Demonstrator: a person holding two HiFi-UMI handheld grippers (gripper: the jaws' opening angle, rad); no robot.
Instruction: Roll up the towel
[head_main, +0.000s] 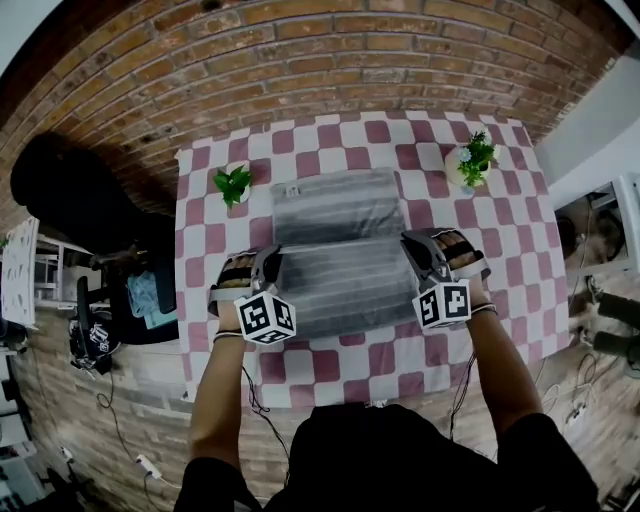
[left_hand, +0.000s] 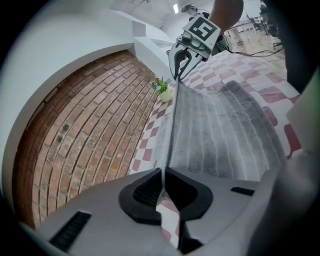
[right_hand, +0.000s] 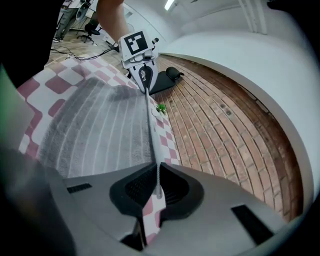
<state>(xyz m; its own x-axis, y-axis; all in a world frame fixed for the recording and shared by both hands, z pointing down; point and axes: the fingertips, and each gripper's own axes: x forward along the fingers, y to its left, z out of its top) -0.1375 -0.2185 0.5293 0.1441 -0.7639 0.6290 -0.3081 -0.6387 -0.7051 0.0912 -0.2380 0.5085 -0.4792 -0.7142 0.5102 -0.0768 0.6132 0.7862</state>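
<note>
Over checkered table (head_main: 345, 365), L gripper (left_hand: 164, 175) & R gripper (right_hand: 157, 176) both clamp towel (head_main: 335, 215) edge; keep it taut, hands level.

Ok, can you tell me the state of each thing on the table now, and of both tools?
left tool: shut on the towel's edge.
right tool: shut on the same edge.
towel: one edge lifted and stretched tight between the tools, not rolled yet.
left plant: upright, apart from the towel.
right plant: upright, apart from the towel.
tablecloth: spread flat under everything.
</note>
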